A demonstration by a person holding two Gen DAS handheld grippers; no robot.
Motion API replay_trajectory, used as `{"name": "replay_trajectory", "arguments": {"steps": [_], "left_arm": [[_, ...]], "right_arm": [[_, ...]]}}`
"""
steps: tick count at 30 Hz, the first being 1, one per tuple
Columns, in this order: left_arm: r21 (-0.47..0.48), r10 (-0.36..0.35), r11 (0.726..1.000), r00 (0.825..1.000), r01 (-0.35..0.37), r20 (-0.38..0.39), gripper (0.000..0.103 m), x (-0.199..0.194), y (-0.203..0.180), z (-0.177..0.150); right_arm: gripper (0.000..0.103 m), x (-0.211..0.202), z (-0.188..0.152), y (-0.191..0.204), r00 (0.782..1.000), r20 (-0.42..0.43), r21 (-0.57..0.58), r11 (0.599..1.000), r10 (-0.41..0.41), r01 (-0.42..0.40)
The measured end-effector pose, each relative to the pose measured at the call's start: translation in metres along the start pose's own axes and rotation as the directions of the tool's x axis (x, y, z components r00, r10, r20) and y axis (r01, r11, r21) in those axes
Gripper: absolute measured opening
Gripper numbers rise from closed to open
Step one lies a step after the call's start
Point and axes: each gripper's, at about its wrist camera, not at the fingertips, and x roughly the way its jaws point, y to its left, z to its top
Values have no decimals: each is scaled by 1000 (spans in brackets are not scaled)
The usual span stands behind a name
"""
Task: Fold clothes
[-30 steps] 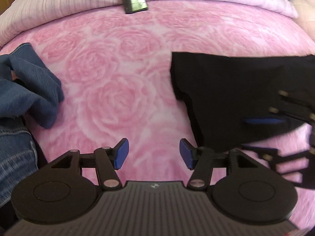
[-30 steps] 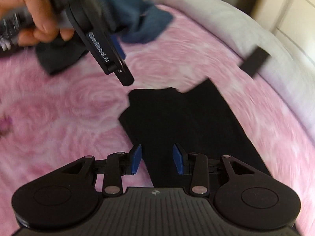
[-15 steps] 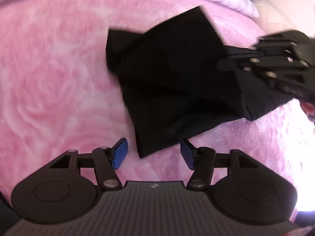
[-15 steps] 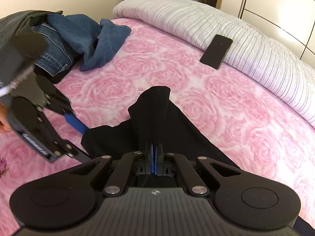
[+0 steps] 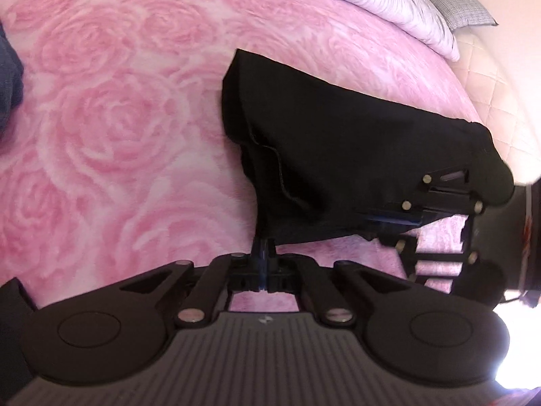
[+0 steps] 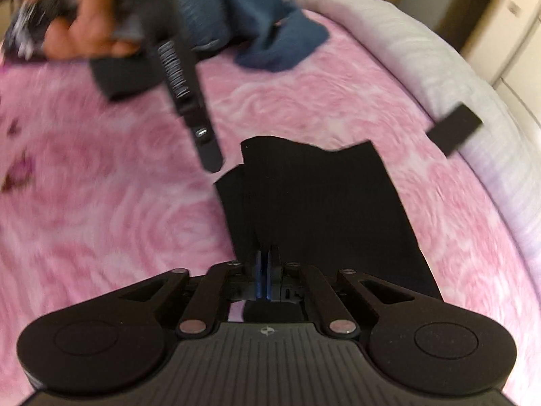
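A black garment [image 5: 338, 149] lies partly folded on the pink rose bedspread [image 5: 118, 135]. My left gripper [image 5: 264, 262] is shut on its near corner, and the cloth rises from the pads. At the right of the left wrist view, my right gripper [image 5: 382, 218] pinches the garment's other edge. In the right wrist view the black garment [image 6: 321, 203] stretches away from my right gripper [image 6: 265, 270]. Its jaws are opening a little, with the cloth still between the pads. A hand [image 6: 84, 17] holds my left gripper [image 6: 213, 165], blurred, at the garment's far left corner.
Blue denim clothes [image 6: 270, 34] and a dark grey cloth [image 6: 118, 77] lie at the far side of the bed. A black phone [image 6: 454, 130] rests on the striped pale bedding [image 6: 422, 67]. A checked pillow [image 5: 463, 3] lies at the bed's corner.
My left gripper swung to the garment and closed on its near corner. The right gripper, which closed and lifted the cloth into a peak, has come lower and the garment lies flatter.
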Motion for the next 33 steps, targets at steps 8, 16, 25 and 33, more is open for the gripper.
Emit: {"name": "replay_trajectory", "arguments": {"steps": [8,16,25,33], "left_arm": [[11,48,999,999,-48,23,2,-14,5,-10],[258,171,945,976,-202,138,62,-26,-24,-14],[511,108,843,983,-169,147,63,21,-85,38],[640,-25,752,963,-158,267,63,31,-190,88]], "right_arm": [[55,33,2,43,991,-19,-169,978,-132,126],[1,18,12,5,987,36,96,983,-159,155],[3,-61,0,-70,972,146,577,814,-184,67],[2,-152,-77,-127,897,96,844,513,-432,157]]}}
